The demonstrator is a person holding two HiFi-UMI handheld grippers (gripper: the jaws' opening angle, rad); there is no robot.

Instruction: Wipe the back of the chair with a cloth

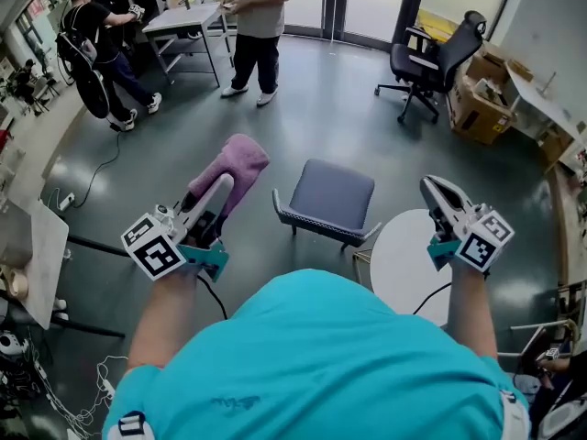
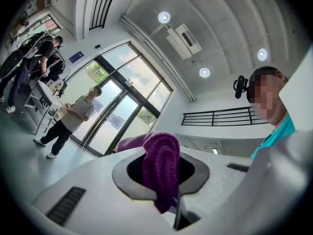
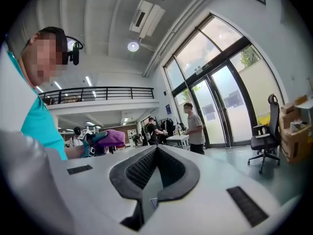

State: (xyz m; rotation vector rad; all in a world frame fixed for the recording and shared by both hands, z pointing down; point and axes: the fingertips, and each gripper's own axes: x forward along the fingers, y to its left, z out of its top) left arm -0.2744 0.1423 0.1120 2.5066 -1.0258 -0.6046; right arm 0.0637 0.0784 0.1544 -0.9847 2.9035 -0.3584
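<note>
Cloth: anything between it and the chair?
Nothing visible. The cloth is clamped in the left hand-held gripper, raised left of the chair, with only open floor between them. The right hand-held gripper sits on the chair's other side.

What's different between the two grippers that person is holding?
The left gripper is clamped on a purple cloth; the right gripper is shut on nothing. The left gripper is seen left of the grey chair, the right gripper to its right. Both carry a marker cube.
</note>
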